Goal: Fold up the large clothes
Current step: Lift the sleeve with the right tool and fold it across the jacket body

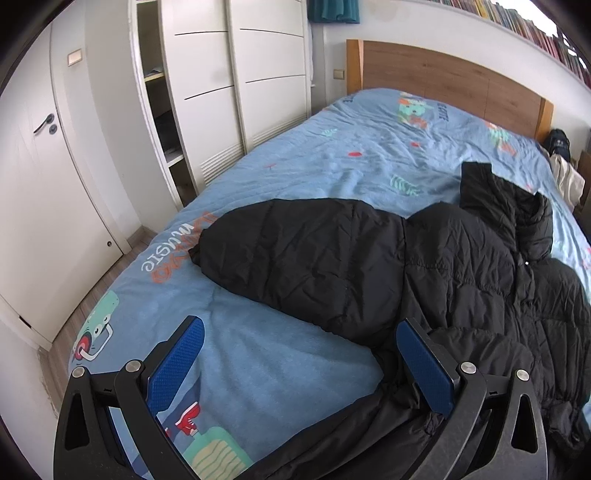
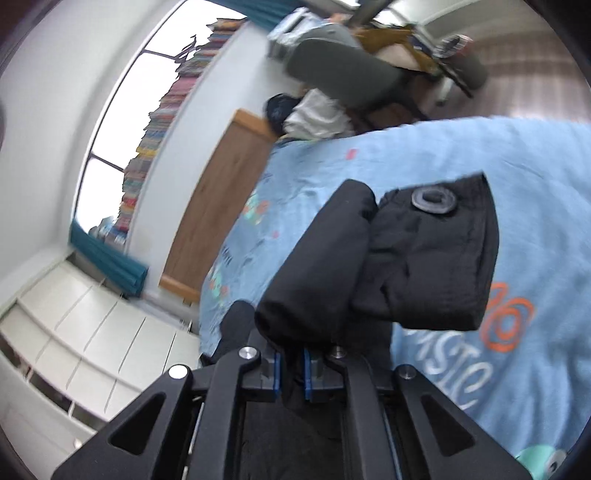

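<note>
A black puffer jacket (image 1: 424, 266) lies spread on the blue printed bedspread (image 1: 332, 147), one sleeve reaching left. My left gripper (image 1: 299, 350) is open with blue pads, low over the bedspread at the jacket's near edge; its right finger (image 1: 424, 365) touches the fabric. In the right wrist view my right gripper (image 2: 291, 373) is shut on a bunched part of the jacket (image 2: 388, 266), which is lifted above the bedspread (image 2: 517, 184) and hides the fingertips. A round patch (image 2: 434, 199) shows on the lifted part. This view is tilted and blurred.
White wardrobe (image 1: 240, 85) and door (image 1: 44, 166) stand left of the bed. Wooden headboard (image 1: 443, 74) is at the far end with a shelf of books (image 1: 535, 22) above. Clothes (image 1: 565, 173) lie at the bed's far right. A chair with clothes (image 2: 351, 74) stands beside the bed.
</note>
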{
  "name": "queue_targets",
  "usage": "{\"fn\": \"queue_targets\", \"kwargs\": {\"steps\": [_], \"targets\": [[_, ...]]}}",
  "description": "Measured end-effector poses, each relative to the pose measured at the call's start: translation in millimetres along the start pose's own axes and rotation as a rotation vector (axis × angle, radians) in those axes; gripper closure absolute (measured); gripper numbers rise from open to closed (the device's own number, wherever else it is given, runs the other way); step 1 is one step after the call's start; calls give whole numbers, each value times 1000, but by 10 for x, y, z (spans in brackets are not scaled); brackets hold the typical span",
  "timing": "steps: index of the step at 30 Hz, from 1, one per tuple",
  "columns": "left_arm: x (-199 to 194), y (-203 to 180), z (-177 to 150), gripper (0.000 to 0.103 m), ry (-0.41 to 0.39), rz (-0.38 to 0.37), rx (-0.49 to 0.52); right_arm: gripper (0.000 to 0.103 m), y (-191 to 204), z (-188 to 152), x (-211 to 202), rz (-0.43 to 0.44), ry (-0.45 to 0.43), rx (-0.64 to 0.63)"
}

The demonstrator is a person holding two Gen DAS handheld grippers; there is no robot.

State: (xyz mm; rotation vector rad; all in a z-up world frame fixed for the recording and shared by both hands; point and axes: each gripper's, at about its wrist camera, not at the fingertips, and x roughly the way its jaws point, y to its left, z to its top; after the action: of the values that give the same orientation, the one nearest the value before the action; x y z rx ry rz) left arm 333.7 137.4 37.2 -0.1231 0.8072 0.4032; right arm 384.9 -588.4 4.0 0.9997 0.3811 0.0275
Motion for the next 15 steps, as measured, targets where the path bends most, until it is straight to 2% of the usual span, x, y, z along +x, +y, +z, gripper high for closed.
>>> {"fn": "queue_targets", "kwargs": {"steps": [3,7,11,15], "targets": [[-68,85,1,1,-5,-4,-9,95,525,-158,62,61,58,-109],[-166,221,16,1,-16,-14,-25,95,1146,-593,133,138,162,-235],[-224,324,19,1,-19,-14,-34,95,1575,-1186,200,174,281,-327],[-257,429,-12,1,-21,-8,-45,95,1812,-1743,294,174,389,-409]]}}
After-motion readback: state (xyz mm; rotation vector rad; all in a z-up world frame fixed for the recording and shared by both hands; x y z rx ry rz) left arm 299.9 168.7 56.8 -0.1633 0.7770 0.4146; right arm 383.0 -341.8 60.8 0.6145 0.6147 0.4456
